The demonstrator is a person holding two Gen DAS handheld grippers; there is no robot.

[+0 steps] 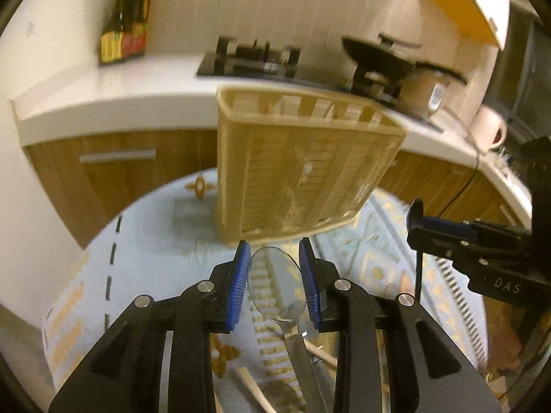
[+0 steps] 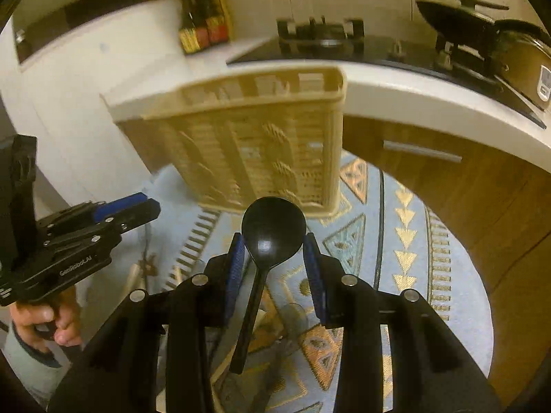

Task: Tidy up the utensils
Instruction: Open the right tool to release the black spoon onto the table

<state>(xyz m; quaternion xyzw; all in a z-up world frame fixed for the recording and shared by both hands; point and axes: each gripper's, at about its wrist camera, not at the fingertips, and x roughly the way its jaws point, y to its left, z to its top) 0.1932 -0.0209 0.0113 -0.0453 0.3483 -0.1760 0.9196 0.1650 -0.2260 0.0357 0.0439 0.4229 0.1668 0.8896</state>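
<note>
My left gripper [image 1: 274,275] has a metal spoon [image 1: 277,287] pinched by the bowl between its blue pads [image 1: 240,284], handle trailing down toward the table. My right gripper [image 2: 274,268] is clamped on a black spoon [image 2: 272,232], bowl up, handle hanging down between the fingers. Dead ahead of both stands the beige slatted utensil basket [image 1: 299,168], upright on the patterned blue tablecloth [image 1: 151,241], just beyond the spoon tips. Wooden chopsticks [image 1: 255,387] lie on the cloth below my left. Behind, the white counter [image 1: 137,93] carries sauce bottles [image 1: 125,22] and a stove [image 1: 255,58].
</note>
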